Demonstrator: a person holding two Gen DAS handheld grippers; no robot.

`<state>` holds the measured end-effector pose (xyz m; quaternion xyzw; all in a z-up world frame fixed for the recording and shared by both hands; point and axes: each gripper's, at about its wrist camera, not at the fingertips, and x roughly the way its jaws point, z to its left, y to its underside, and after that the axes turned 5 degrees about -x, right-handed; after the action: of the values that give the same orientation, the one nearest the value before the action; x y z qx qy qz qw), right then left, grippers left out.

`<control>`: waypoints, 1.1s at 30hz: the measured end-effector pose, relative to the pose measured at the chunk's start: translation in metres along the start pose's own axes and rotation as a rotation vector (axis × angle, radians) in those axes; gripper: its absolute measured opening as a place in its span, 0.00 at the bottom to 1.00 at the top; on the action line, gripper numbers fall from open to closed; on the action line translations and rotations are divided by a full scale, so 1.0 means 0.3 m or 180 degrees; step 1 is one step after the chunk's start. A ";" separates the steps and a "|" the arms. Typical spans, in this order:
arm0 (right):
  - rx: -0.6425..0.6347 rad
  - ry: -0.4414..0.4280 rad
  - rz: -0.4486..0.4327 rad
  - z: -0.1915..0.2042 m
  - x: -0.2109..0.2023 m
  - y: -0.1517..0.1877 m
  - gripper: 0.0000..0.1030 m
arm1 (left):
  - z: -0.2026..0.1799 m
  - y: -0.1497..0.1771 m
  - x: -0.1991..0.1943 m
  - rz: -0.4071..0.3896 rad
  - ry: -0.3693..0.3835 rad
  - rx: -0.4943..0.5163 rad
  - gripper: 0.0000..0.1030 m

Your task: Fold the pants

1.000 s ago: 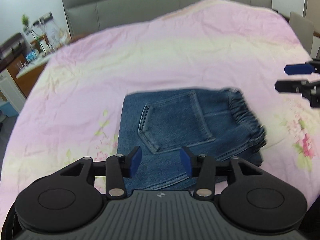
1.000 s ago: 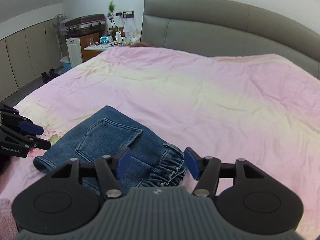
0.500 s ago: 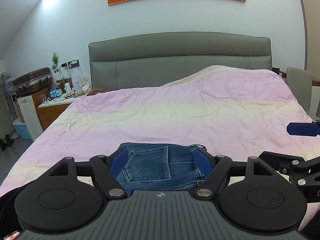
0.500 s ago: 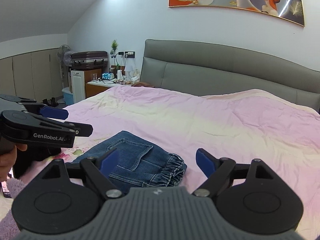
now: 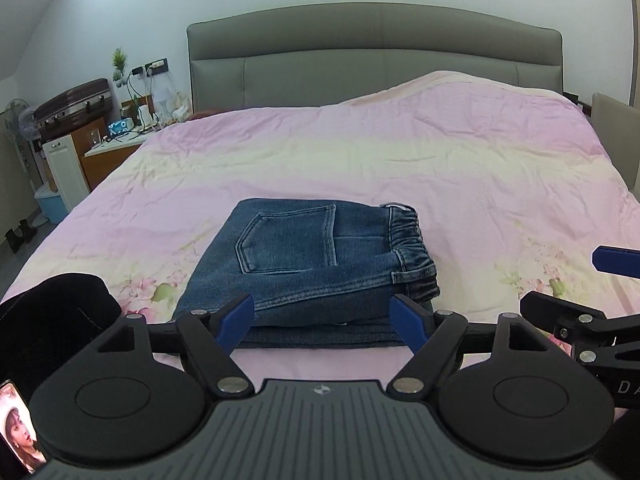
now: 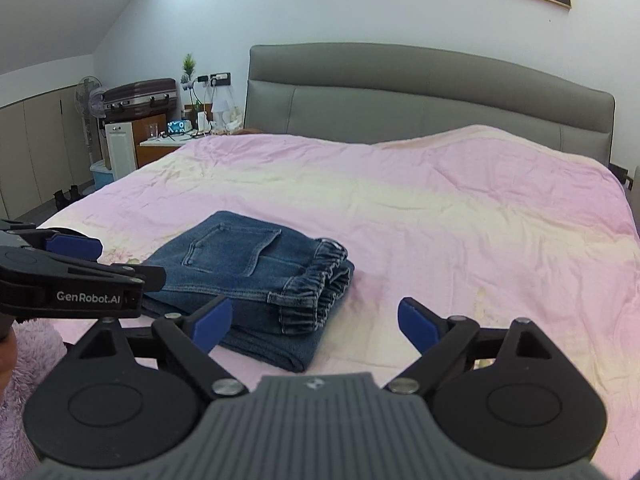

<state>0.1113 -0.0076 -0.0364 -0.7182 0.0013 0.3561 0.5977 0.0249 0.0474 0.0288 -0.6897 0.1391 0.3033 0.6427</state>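
The blue denim pants (image 5: pixel 316 264) lie folded in a compact stack on the pink bedspread (image 5: pixel 360 160), back pocket up, elastic waistband to the right. They also show in the right wrist view (image 6: pixel 256 276). My left gripper (image 5: pixel 322 322) is open and empty, held just short of the stack's near edge. My right gripper (image 6: pixel 316 322) is open and empty, near the stack's waistband corner. Each gripper shows at the edge of the other's view: the right one (image 5: pixel 600 284), the left one (image 6: pixel 84 260).
A grey padded headboard (image 5: pixel 376 48) stands at the far end of the bed. A nightstand (image 5: pixel 108 152) with cables, a suitcase (image 5: pixel 72 104) and a fan (image 6: pixel 90 96) stand at the left. A phone (image 5: pixel 18 428) and dark cloth (image 5: pixel 52 320) are at lower left.
Both grippers have pulled back and tilted up from the pants, and their jaws have opened wider. The folded pants have stayed in place on the bed.
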 end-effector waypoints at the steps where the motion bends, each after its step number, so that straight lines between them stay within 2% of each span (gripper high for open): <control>1: 0.0021 -0.0003 0.0034 -0.003 0.011 0.005 0.84 | -0.001 0.006 0.003 0.0022 -0.0013 0.0015 0.88; 8: 0.0154 0.0023 0.0135 -0.025 0.055 0.013 0.84 | -0.012 0.025 0.013 0.0100 -0.0004 0.0007 0.88; 33: 0.0098 -0.0024 0.0054 -0.021 0.016 -0.001 0.84 | -0.017 0.001 -0.006 0.0057 0.0019 0.0019 0.88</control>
<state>0.1183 -0.0110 -0.0386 -0.7076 0.0106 0.3638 0.6057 0.0247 0.0419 0.0296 -0.6874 0.1480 0.3065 0.6416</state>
